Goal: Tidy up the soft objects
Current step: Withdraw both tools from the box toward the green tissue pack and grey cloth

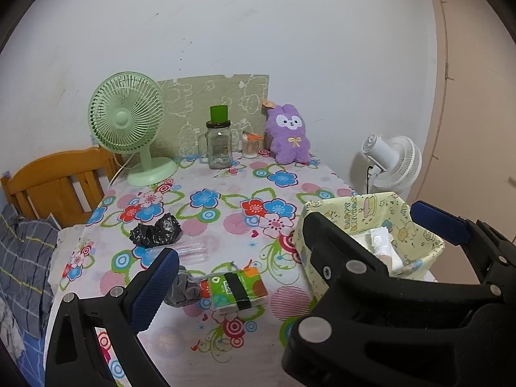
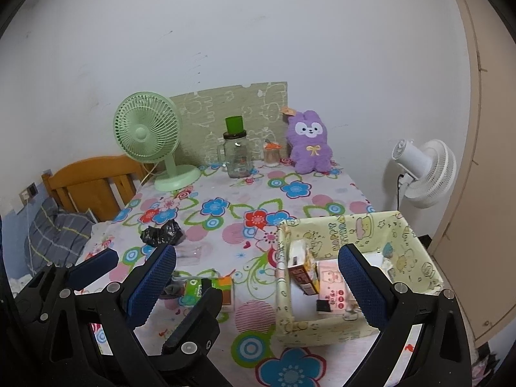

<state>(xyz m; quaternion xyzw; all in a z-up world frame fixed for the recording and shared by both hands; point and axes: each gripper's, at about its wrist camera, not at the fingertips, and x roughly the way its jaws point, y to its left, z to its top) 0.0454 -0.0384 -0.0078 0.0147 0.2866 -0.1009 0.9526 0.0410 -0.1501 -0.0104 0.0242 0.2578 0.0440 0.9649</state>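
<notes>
With both tools spread and empty, take the tissue pack [image 1: 233, 290] — light, squashy, slick-wrapped, lying on the worktop [image 1: 225, 190] just left of the yellow box [image 1: 425, 242] — across its short sides, using the left tool [image 1: 283, 242] or right tool [image 2: 258, 277].

grey cloth [image 1: 182, 290] partly hidden, perhaps a sock

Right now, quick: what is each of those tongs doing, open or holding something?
Left tongs: open, holding nothing, above the table by the tissue pack.
Right tongs: open, holding nothing, over the box.
</notes>
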